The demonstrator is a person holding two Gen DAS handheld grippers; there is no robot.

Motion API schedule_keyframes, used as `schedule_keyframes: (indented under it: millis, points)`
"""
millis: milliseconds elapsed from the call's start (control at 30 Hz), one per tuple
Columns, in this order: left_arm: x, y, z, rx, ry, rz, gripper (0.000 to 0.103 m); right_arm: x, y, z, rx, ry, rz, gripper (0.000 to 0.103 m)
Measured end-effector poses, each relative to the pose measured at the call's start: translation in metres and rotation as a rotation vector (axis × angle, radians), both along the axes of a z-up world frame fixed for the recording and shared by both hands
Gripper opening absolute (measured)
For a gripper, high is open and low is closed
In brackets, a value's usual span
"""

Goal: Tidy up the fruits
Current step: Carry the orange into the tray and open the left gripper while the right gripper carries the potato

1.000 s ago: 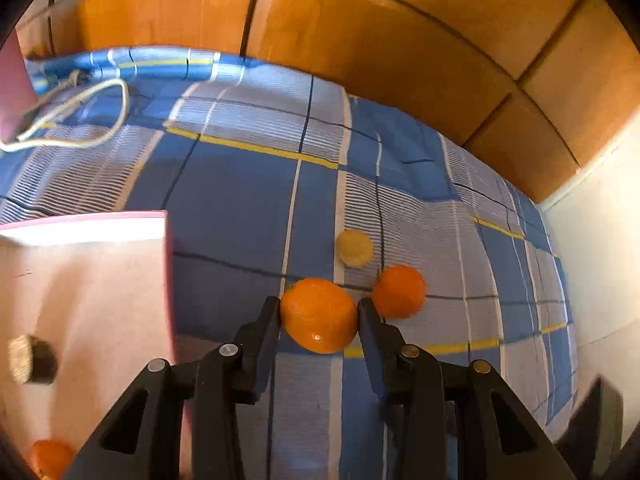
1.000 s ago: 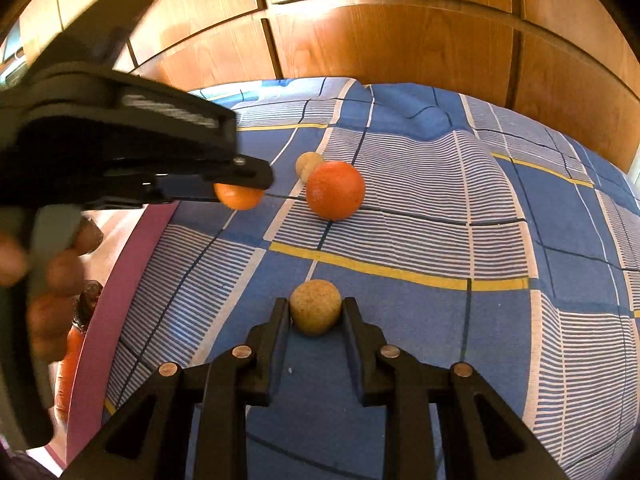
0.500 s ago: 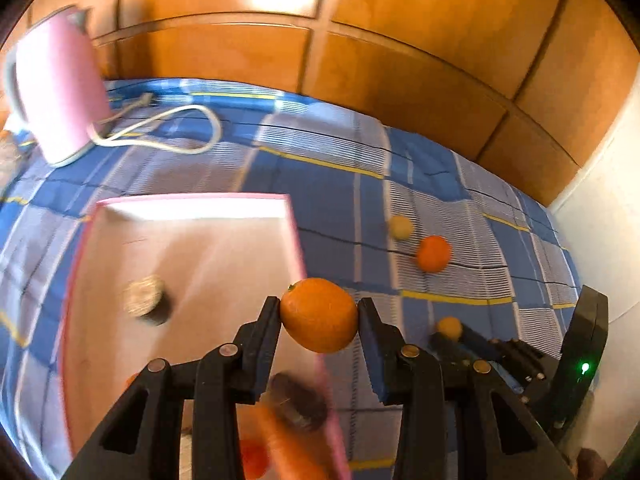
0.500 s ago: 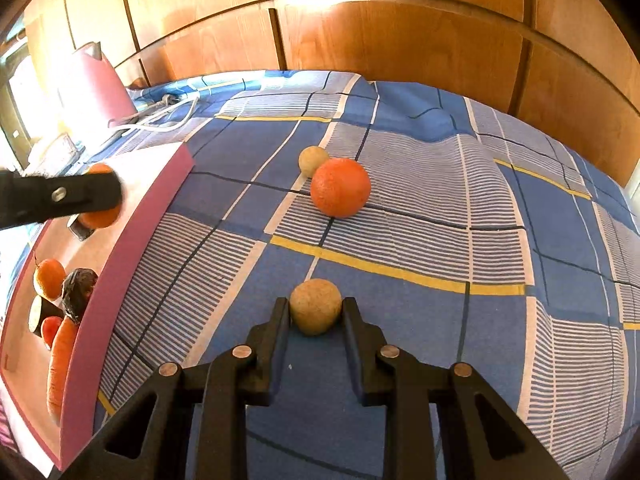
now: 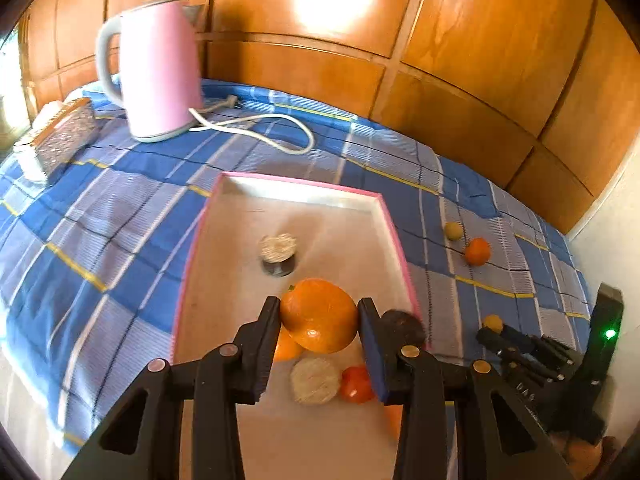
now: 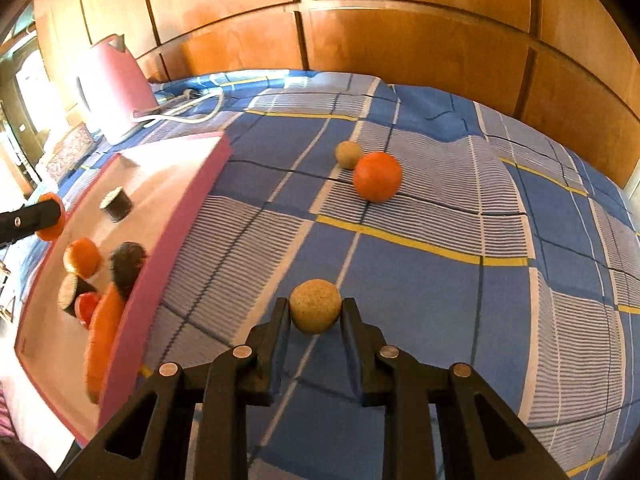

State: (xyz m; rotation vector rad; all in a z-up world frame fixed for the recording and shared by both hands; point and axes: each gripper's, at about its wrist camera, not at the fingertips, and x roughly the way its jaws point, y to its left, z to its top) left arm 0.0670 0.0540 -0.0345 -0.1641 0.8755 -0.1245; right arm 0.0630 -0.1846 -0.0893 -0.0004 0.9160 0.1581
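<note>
A large round orange fruit [image 5: 319, 315] was held between the pads of the left gripper [image 5: 319, 320], above the shallow pink-rimmed tray [image 5: 394, 236]. A small tan rough ball-shaped fruit [image 6: 315, 306] was clamped by the narrowly closed right gripper [image 6: 315, 312] over the blue checked cloth [image 6: 420, 280]. On this cloth, well apart from the tray, a second orange fruit [image 6: 377, 176] was seen touching another small tan ball [image 6: 348, 154]. A pink electric kettle [image 5: 158, 68] was standing behind the tray.
</note>
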Motion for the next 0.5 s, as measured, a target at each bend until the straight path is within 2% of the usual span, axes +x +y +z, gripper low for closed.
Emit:
schedule_keyframes:
  millis: [267,500]
  points:
    - [-0.029,0.021,-0.008,0.026,-0.004,0.045,0.04,-0.012,0.026,0.018,0.0,-0.036,0.06,0.025]
    - [-0.04,0.028,-0.009,0.029,-0.024,0.061,0.04,-0.019,0.052,0.033,0.026,-0.056,0.125,0.025]
